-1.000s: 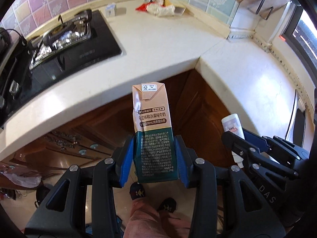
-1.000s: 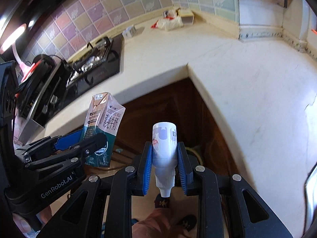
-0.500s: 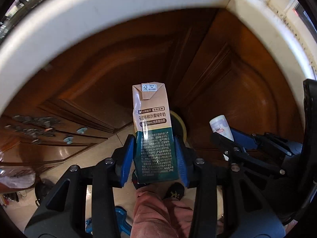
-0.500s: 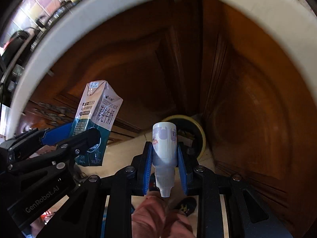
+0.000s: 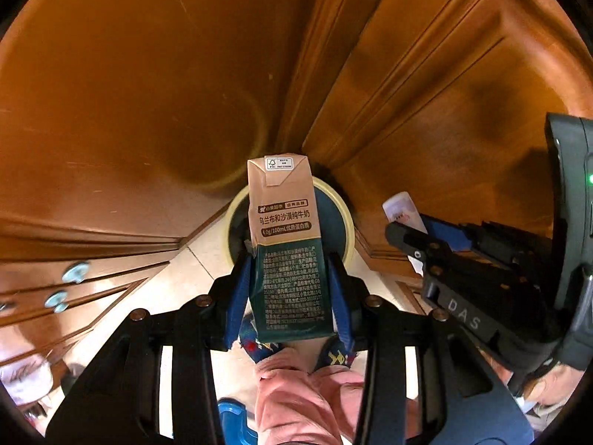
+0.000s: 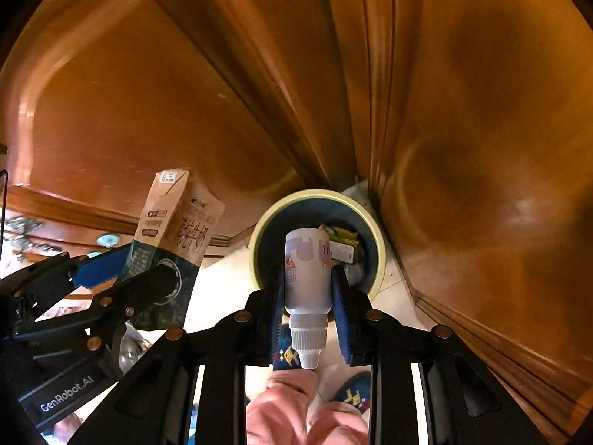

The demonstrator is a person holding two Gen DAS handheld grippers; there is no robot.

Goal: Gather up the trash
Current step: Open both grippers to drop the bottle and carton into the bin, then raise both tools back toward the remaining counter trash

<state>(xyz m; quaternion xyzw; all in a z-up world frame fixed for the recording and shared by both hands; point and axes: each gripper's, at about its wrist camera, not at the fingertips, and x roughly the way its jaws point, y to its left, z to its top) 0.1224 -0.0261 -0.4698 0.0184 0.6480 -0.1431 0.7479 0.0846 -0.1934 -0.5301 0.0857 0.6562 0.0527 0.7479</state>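
Above the yellow-rimmed bin (image 6: 375,238) in the cabinet corner, your left gripper (image 5: 289,289) fingers clamp the milk carton (image 5: 287,244) and your right gripper (image 6: 308,296) fingers the small bottle (image 6: 307,274); release off-centre and either could bounce off the rim onto the floor.

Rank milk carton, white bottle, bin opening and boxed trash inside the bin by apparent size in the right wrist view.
1. Bin opening
2-3. Milk carton and white bottle: the carton looks bigger, but both sit close to the lens, so it is unsure.
4. Boxed trash, partly hidden behind the bottle.
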